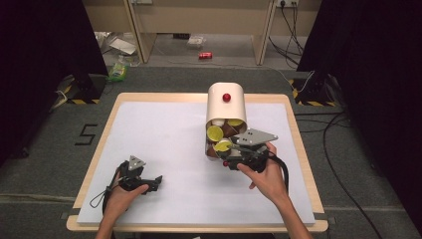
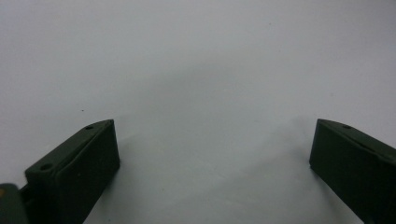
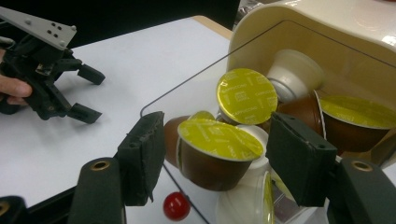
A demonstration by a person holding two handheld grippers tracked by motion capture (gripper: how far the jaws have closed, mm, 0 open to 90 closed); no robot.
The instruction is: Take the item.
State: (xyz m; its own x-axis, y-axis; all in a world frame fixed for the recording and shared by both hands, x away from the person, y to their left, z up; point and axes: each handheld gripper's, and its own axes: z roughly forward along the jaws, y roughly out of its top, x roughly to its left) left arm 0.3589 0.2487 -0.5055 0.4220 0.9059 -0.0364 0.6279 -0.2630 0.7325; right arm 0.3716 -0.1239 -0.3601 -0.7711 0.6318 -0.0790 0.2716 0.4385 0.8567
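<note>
While we're looking down from the high view, the desk point(image 1: 149, 134) with its white sheet is taking up most of the scene, and the cream canister point(image 1: 226, 107) is lying on its side toward the far edge, a bit right of the middle, its open mouth facing the near edge. It's spilling coffee capsules, brown and white cups with yellow foil lids, onto the sheet right at its mouth.

Next down in size, we're seeing the right gripper point(image 1: 230, 158) sitting just at that mouth, held by the person's right hand point(image 1: 266, 174). In the right gripper view its jaws are standing either side of a brown capsule point(image 3: 212, 151) with a yellow lid; the right pad looks like it's touching the cup, the left pad is right at its side, but honestly we can't tell if they're actually squeezing it.

Over by the near left corner, the left gripper point(image 1: 158, 180) is resting on the sheet in the left hand point(image 1: 119, 196), well apart from the canister. Its jaws are spread wide with just bare white sheet between them.

Smallest bit: a little red ball point(image 3: 176, 206) is lying on the sheet just below the right gripper's left jaw.
</note>
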